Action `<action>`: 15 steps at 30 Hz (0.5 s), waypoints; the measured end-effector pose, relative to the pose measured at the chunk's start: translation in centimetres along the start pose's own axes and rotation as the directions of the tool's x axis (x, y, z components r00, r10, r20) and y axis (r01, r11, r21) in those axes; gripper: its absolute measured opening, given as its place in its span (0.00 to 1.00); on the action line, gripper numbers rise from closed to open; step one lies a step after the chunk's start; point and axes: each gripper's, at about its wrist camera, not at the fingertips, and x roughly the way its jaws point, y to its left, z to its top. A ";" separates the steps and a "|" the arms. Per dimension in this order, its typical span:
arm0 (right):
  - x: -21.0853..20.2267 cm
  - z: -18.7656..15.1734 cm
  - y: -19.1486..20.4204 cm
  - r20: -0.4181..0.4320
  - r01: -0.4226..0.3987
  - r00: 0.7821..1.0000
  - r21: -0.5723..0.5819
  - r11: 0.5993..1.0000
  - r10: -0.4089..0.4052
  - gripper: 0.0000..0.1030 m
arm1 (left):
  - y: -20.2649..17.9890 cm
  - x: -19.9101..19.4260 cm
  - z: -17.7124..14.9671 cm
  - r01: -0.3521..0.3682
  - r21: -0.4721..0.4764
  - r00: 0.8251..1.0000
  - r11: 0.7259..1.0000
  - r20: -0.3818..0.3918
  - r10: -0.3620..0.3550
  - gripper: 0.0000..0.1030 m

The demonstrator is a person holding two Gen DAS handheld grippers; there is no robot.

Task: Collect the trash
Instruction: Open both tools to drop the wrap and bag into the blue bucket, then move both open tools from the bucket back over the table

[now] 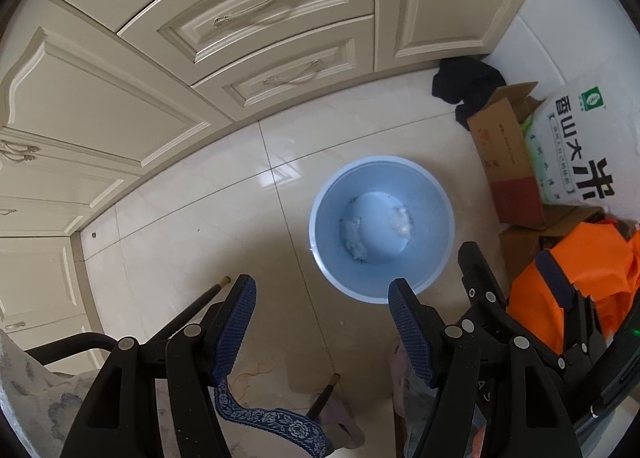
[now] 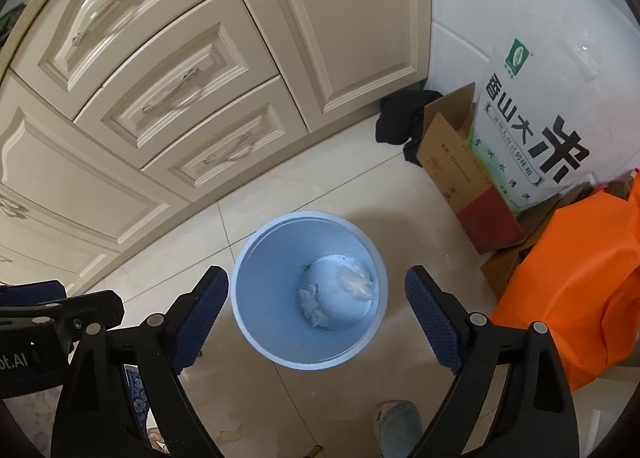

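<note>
Trash sits in the blue bin (image 2: 276,322) already: I see two crumpled white tissue wads (image 2: 356,282) on its bottom, one toward the right wall, the other (image 2: 312,308) nearer the middle. The bin stands upright on the pale tiled floor (image 2: 352,193), in front of the cream cabinet drawers (image 2: 176,93).

My right gripper (image 2: 316,314) hangs above the bin with its jaws spread wide, one blue pad on each side of the rim, nothing between them. My left gripper (image 1: 322,308) points down at the floor just beside the bin, its jaws also apart and holding nothing; the bin's near edge shows past its right finger (image 1: 408,322).

To the right of the bin stand an open cardboard box (image 2: 452,165) and a white rice sack (image 2: 532,125) printed with dark characters, with an orange bag (image 2: 576,290) in front of them. A dark cloth (image 2: 400,121) lies at the foot of the cabinet, touching the box. A slippered foot (image 2: 400,426) shows at the bottom of the right view.
</note>
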 end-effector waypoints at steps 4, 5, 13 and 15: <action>0.1 -0.1 -0.1 -0.004 0.000 1.000 0.002 1.000 0.000 0.89 | 0.1 -0.2 0.0 0.009 0.007 1.000 1.000 -0.005 -0.009 0.63; 0.1 0.0 0.0 -0.005 0.002 1.000 0.002 1.000 -0.002 0.89 | 0.3 -0.2 0.1 0.010 0.009 1.000 1.000 -0.005 -0.009 0.63; 0.5 -0.1 -0.7 -0.016 0.026 1.000 0.007 1.000 -0.026 0.89 | 0.7 -0.3 0.2 0.008 0.018 1.000 1.000 -0.012 -0.008 0.63; 0.4 0.0 -0.9 -0.015 0.035 0.999 0.007 0.999 -0.034 0.89 | 0.7 -0.3 0.3 -0.002 0.020 1.000 1.000 -0.009 0.002 0.63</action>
